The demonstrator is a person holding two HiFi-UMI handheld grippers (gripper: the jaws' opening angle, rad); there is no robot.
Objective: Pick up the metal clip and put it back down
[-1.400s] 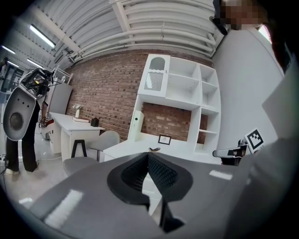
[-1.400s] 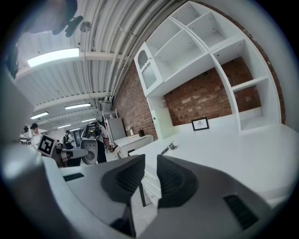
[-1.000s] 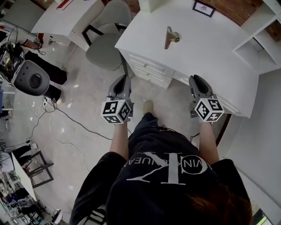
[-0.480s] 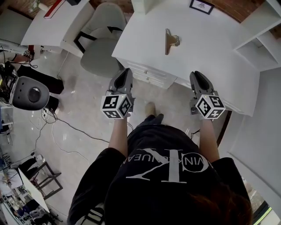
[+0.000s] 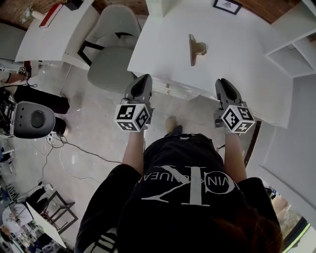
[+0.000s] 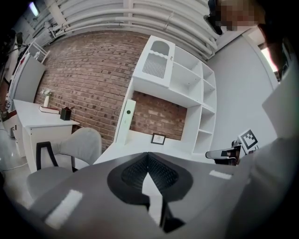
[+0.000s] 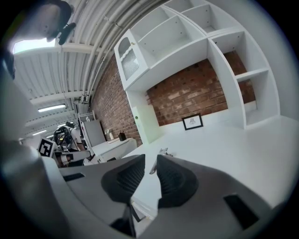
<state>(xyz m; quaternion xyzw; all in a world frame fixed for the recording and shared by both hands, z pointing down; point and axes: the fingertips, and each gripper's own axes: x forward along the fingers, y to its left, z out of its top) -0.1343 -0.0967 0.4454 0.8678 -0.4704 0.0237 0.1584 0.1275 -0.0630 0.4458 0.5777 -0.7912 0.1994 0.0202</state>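
You have one metal clip lying on one white desk, and one framed picture at that desk's far edge. You hold two grippers, a left gripper and a right gripper, both at the desk's near edge. One grey chair stands left of the desk, with one second desk beyond it.

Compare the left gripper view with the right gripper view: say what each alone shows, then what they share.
Only the left gripper view shows the chair and, side-on, the right gripper. Only the right gripper view shows the clip, lying on the desk beyond its own parted jaws, and, side-on, the left gripper. Both show the desk, the picture frame, the white shelves and the brick wall.
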